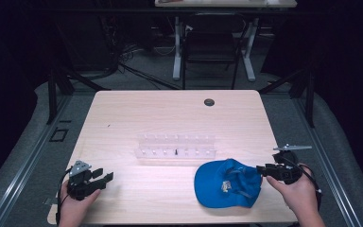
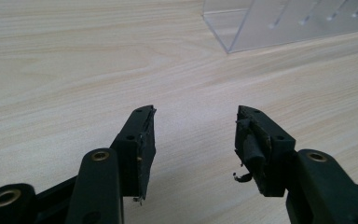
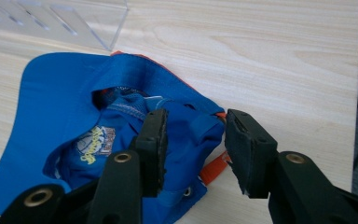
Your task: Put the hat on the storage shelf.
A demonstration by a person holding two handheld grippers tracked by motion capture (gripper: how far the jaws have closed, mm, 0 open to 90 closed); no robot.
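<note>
Your right gripper (image 3: 193, 149) sits at the back edge of the blue cap (image 1: 227, 182), jaws spread with a fold of its fabric between them, not pinched. That cap lies crown-down on the wooden table (image 1: 170, 113), near the clear plastic rack (image 1: 176, 146). Your left gripper (image 2: 193, 140) hovers over bare wood, well apart, jaws spread, holding nothing.

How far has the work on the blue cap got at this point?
Nothing looks done yet: the blue cap lies crumpled, inside up, on the table. In hand: the right claw is open around its rear edge, not clamped. The left claw waits open over bare wood. Gripping and moving the cap remain.
</note>
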